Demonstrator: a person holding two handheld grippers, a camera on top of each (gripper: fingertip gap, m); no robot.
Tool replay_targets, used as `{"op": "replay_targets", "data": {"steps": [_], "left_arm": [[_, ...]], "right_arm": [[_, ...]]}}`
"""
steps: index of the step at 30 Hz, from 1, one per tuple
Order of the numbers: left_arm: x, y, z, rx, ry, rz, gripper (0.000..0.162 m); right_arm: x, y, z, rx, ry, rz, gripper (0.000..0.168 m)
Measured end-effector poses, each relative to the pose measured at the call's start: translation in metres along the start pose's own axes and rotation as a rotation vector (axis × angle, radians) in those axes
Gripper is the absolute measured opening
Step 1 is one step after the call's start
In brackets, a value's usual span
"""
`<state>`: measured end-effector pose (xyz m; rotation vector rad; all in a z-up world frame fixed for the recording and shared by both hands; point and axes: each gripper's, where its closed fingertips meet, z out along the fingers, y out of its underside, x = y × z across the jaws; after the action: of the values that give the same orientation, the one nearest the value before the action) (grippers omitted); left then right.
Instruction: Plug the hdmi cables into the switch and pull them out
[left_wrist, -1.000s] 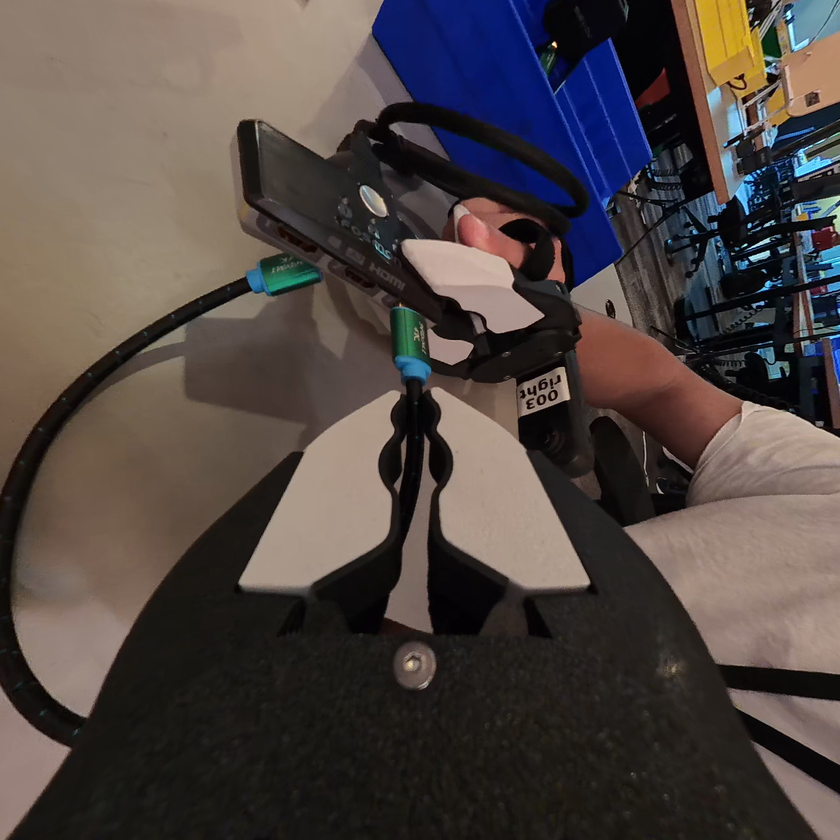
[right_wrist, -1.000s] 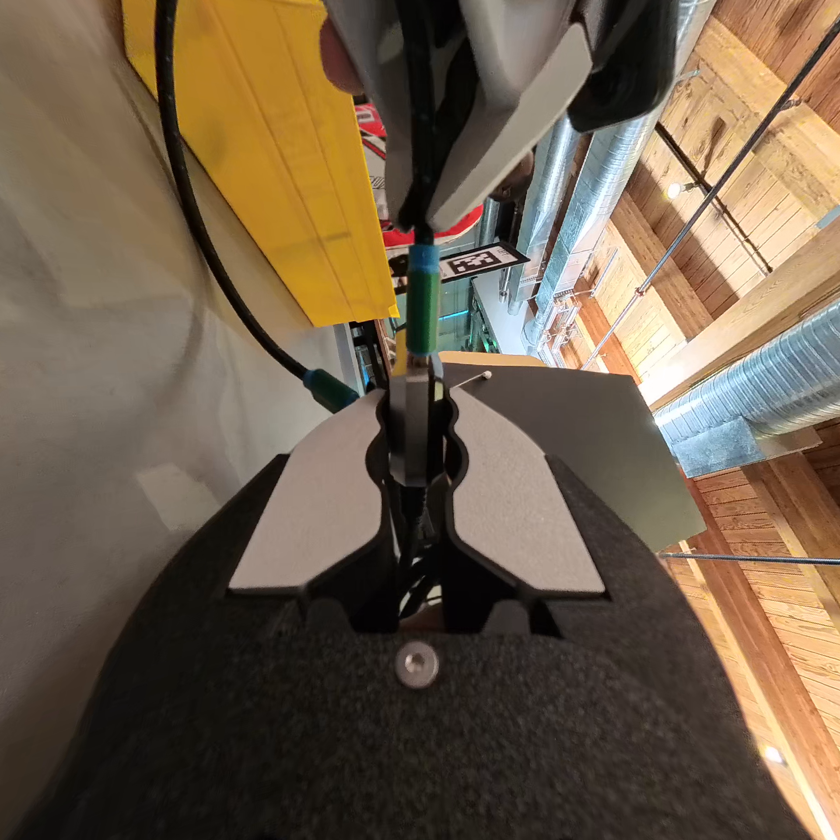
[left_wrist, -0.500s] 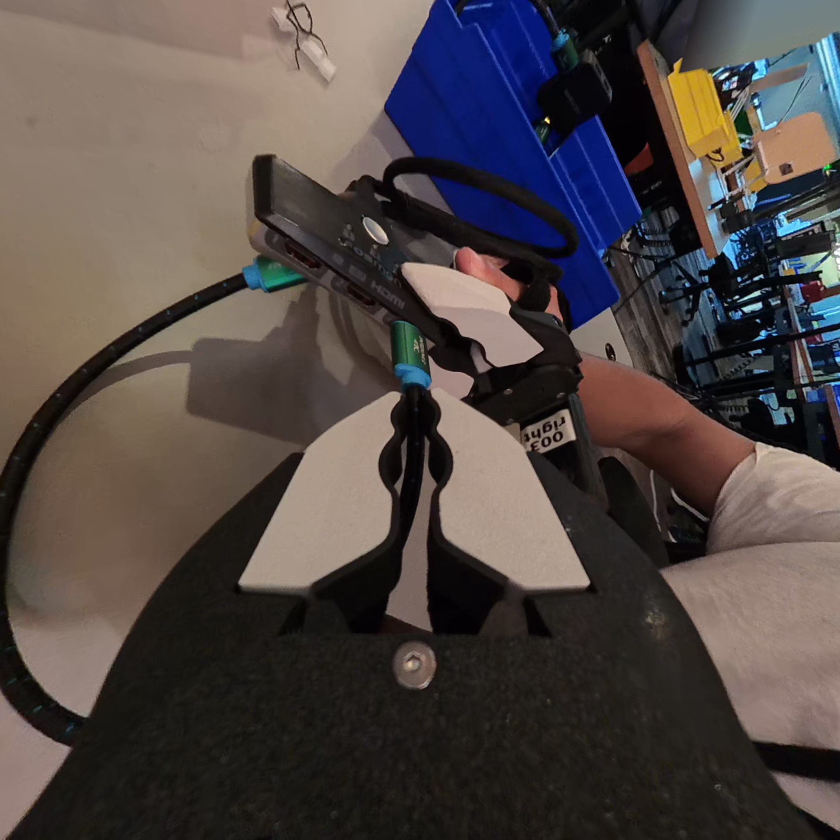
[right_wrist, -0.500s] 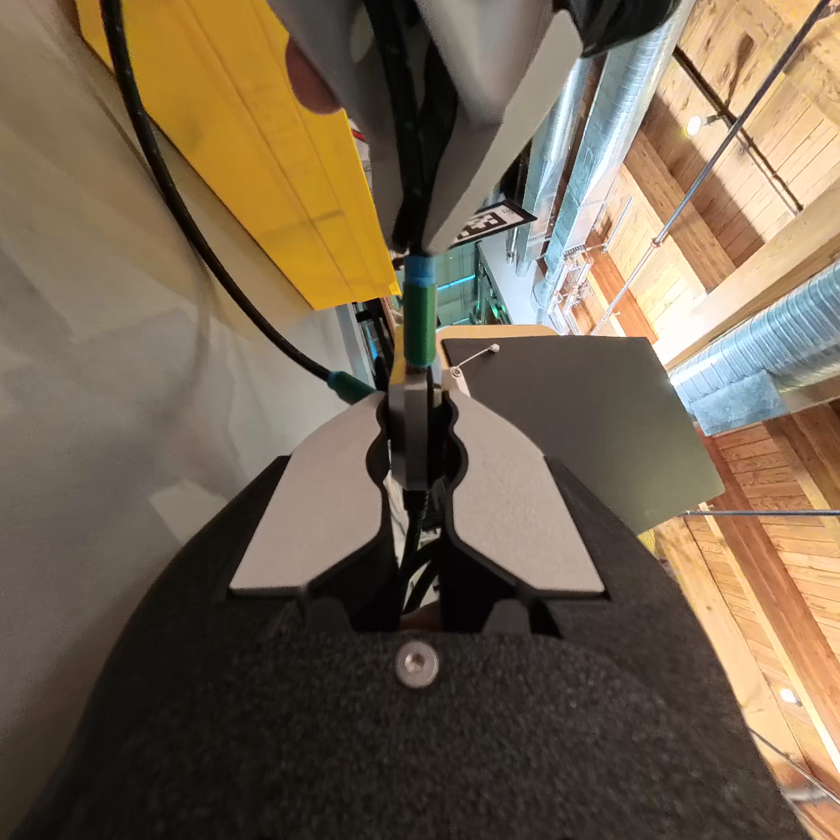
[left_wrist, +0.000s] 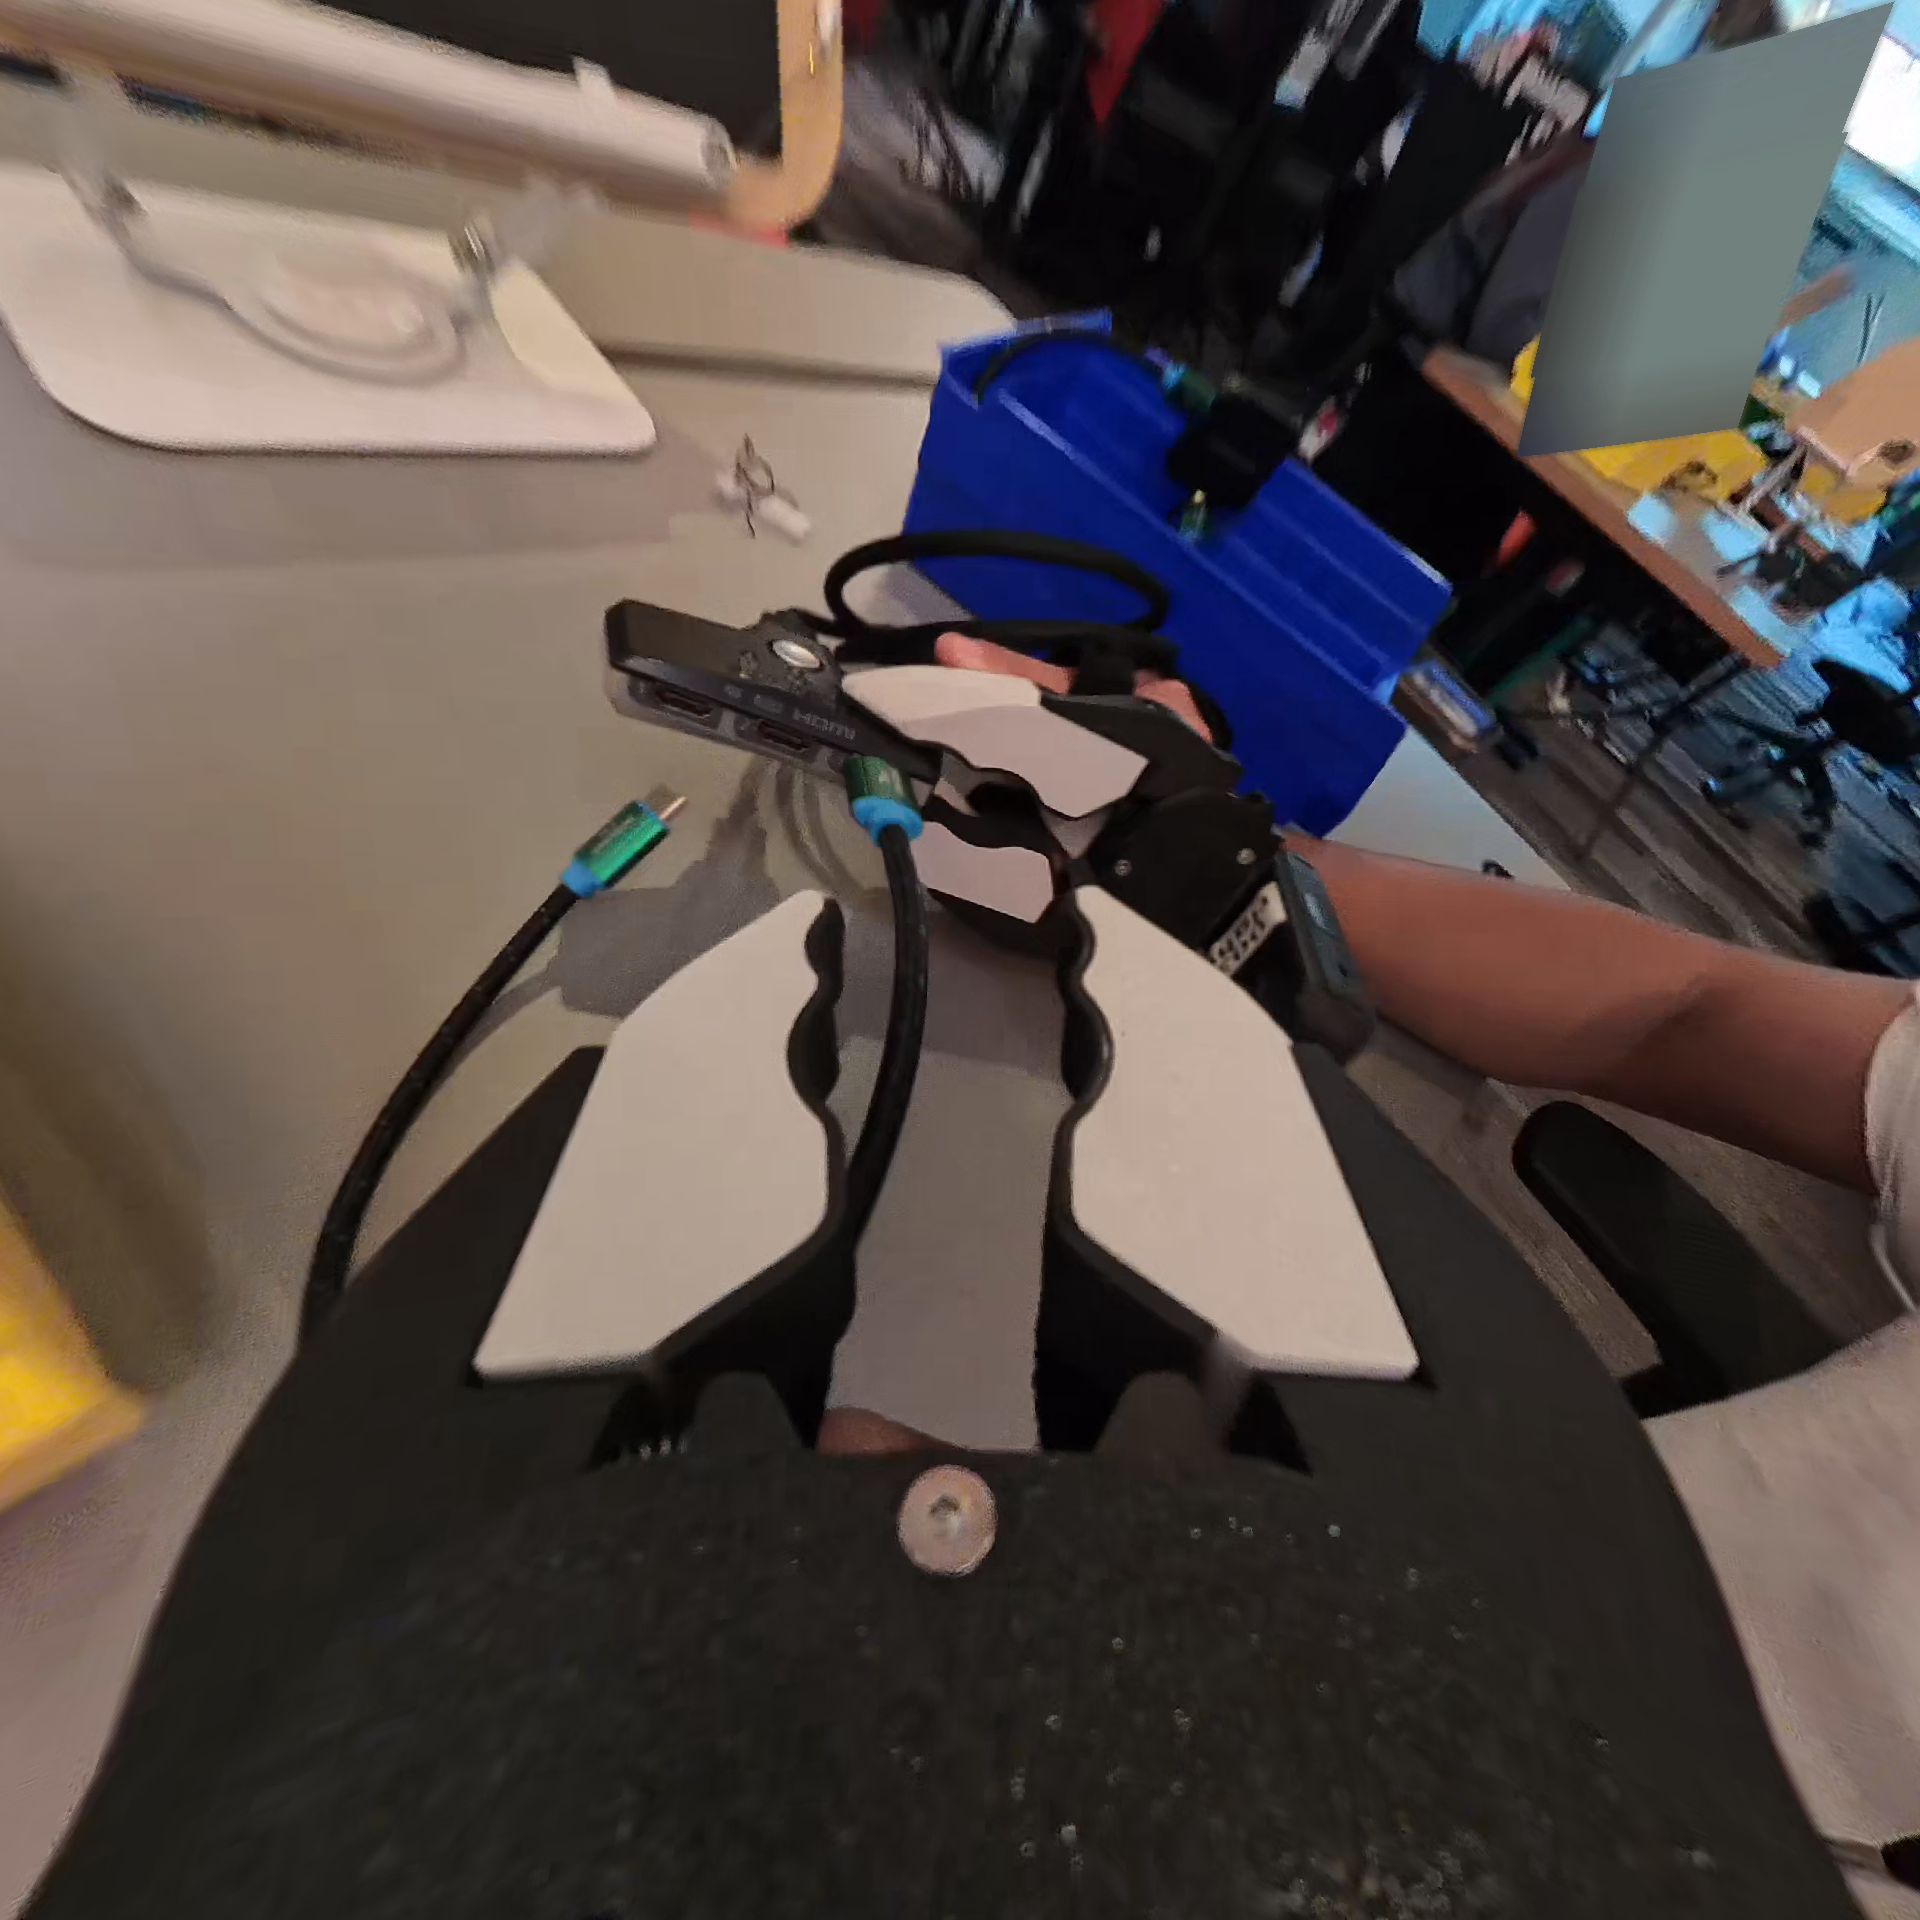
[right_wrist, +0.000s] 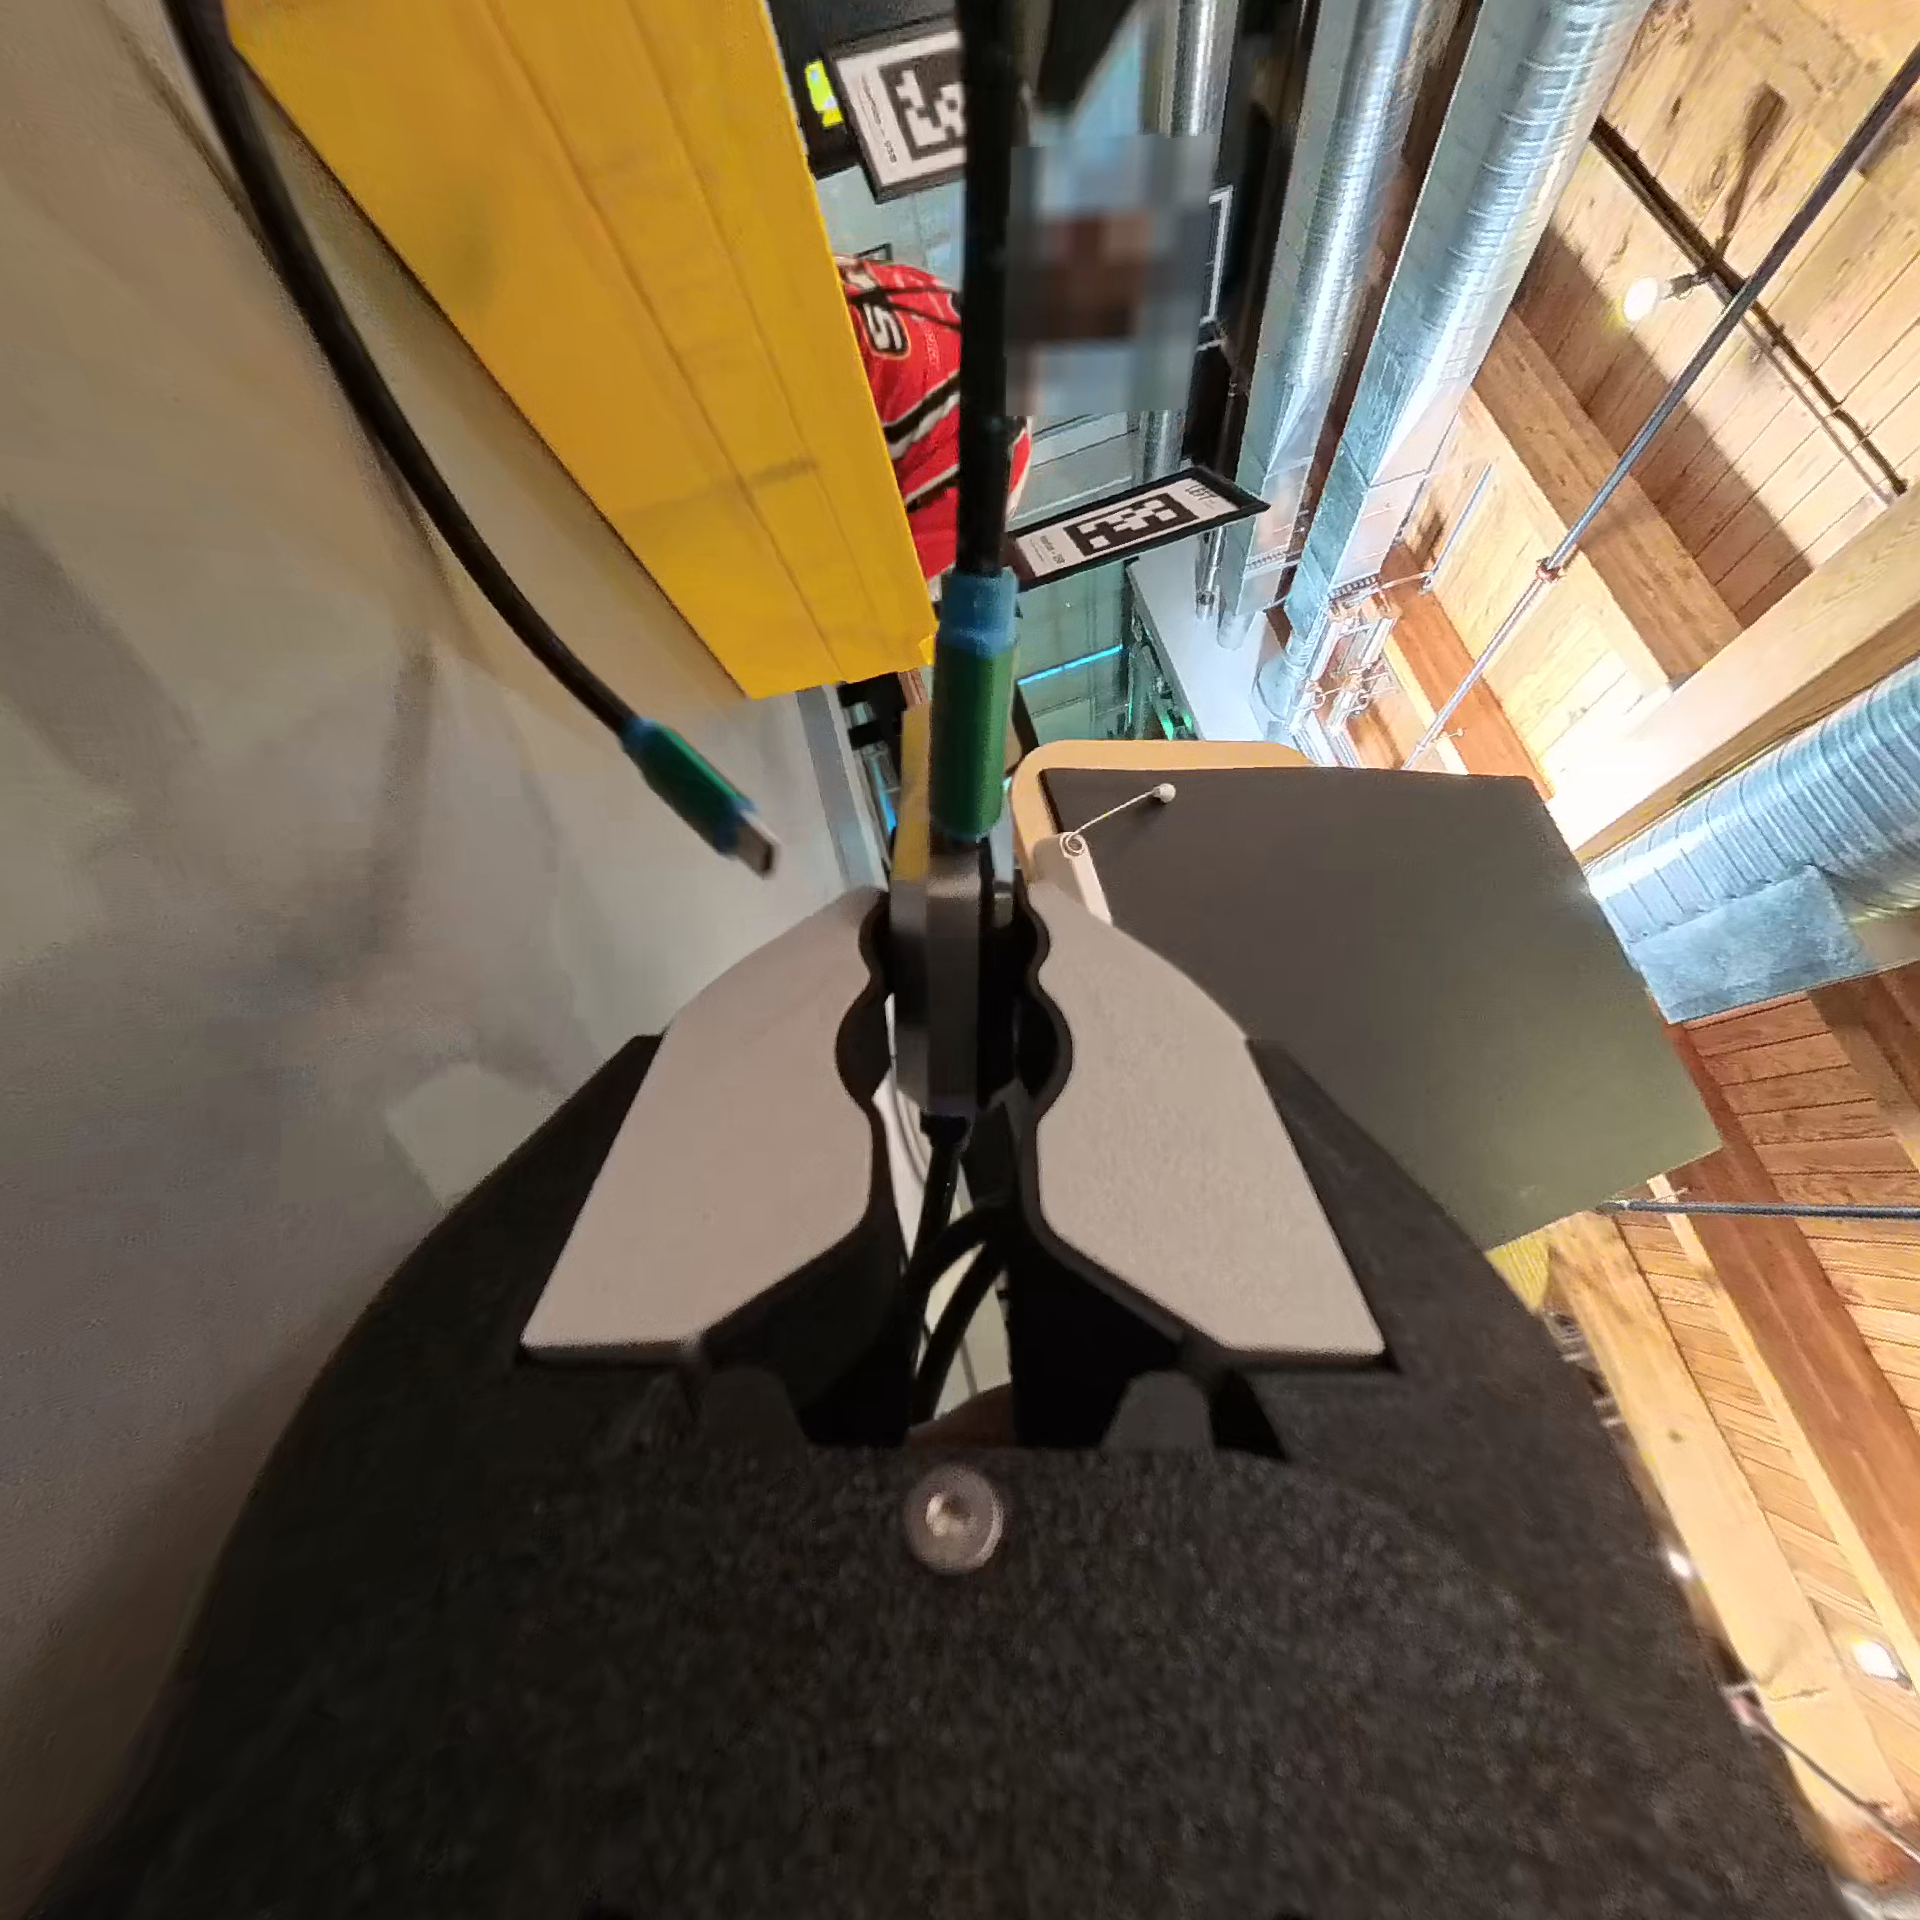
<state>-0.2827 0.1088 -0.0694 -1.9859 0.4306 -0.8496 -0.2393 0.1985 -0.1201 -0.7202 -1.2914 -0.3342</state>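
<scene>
Two green-shelled HDMI plugs sit either side of the switch, the landmark here. Left of it, the loose plug hangs free over the counter, its metal tip bare, so that port is already emptied. Just right of that, the seated plug is in the switch's near edge, its cable trailing back between the spread fingers of the left gripper, which grips nothing. Right again, the right gripper is clamped on the switch, probably to brace it against the pull. Only the left wrist view shows the port face and the blue bin behind; only the right wrist view shows the clamped edge head-on
</scene>
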Motion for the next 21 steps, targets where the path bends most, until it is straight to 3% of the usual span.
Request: {"op": "replay_targets", "data": {"steps": [6,9,12,16,21], "left_arm": [[-0.001,0.03,-0.088,0.331,-0.109,0.038,0.032],[-0.019,0.072,-0.096,0.218,-0.177,0.084,0.031],[-0.024,0.093,-0.095,0.137,-0.184,0.107,0.031],[-0.012,0.099,-0.087,0.107,-0.091,0.062,0.031],[0.0,0.107,-0.074,0.05,-0.002,0.033,0.03]], "right_arm": [[-0.004,0.012,0.002,-0.041,-0.027,0.015,0.02],[0.005,0.018,0.001,-0.062,-0.031,0.067,0.019],[0.025,0.016,-0.005,-0.068,-0.095,0.195,0.019],[0.087,-0.003,-0.025,-0.026,-0.149,0.332,0.019],[0.211,-0.007,-0.052,0.054,-0.161,0.6,0.02]]}}
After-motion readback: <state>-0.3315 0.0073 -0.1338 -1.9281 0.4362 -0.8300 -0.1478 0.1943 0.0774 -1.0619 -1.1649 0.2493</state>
